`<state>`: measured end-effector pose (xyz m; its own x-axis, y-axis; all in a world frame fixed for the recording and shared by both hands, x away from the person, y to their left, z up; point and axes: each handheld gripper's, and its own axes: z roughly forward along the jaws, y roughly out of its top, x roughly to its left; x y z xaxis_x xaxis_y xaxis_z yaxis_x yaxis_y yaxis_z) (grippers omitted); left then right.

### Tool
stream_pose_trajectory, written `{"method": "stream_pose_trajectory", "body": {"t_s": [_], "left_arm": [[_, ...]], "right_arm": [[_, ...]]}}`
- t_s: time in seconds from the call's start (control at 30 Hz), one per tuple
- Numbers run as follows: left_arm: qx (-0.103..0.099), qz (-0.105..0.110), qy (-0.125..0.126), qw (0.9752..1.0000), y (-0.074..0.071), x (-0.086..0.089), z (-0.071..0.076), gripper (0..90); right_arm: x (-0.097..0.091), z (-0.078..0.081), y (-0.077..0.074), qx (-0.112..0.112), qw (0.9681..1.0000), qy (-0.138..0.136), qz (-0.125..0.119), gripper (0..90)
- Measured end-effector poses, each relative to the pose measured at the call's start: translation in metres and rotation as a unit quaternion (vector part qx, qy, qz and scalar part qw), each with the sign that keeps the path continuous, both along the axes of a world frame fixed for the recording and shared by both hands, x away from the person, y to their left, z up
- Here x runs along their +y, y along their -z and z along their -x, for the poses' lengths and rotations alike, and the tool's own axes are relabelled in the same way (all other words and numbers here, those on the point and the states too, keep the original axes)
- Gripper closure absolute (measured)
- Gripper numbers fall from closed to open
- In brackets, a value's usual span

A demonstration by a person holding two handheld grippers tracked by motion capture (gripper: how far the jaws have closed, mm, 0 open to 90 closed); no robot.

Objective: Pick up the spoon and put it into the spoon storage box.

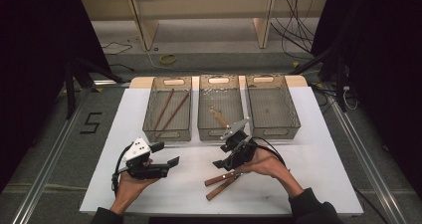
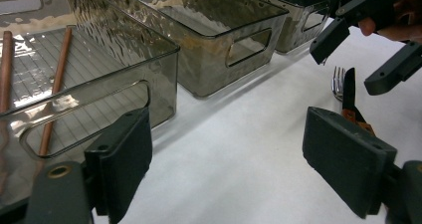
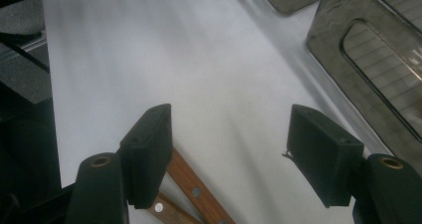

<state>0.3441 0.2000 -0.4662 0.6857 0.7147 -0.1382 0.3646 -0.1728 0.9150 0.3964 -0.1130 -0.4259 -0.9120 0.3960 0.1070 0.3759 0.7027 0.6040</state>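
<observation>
White paper covers the surface (image 1: 149,194), and three smoky, see-through bins stand in a row at its far side. Nearest the left gripper's (image 1: 166,154) jaws is the left bin (image 1: 167,109), which holds two brown chopsticks (image 1: 169,110) lying side by side; the middle bin (image 1: 220,107) holds a wooden-handled utensil (image 1: 218,115), and the right bin (image 1: 271,104) looks bare inside. The sorting seems to run by kind, one sort of utensil to a bin.

Two wooden-handled pieces, a fork (image 2: 338,82) and a knife (image 2: 350,89), lie together on the surface under the right gripper (image 1: 226,170). In the right gripper view their riveted handles (image 3: 191,186) run out from beneath the left-hand jaw, close against it and not yet centred in the gap. Those jaws stand spread wide with nothing pinched between them, tilted down over the handles, presumably to straddle one and lift it clear of its neighbour. Because the two handles lie almost touching, the jaws would likely need to shift sideways to take one alone.

The left gripper rests in an upturned palm near the left bin, its jaws also spread and holding nothing, pointing toward the bins and the cutlery beyond, seemingly waiting while the other hand works.
</observation>
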Motion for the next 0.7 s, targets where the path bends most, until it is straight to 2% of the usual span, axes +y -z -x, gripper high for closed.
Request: {"method": "stream_pose_trajectory", "body": {"t_s": [0.37,0.7], "left_arm": [[0.001,0.001,0.000,1.0000,0.000,0.000,0.000,19.2],[0.002,0.001,0.001,1.0000,0.001,-0.001,-0.003,19.2]], "right_arm": [[0.004,0.004,0.010,0.001,0.9993,-0.021,0.031,35.2],[0.007,0.006,0.013,0.001,0.9984,-0.034,0.044,34.9]]}}
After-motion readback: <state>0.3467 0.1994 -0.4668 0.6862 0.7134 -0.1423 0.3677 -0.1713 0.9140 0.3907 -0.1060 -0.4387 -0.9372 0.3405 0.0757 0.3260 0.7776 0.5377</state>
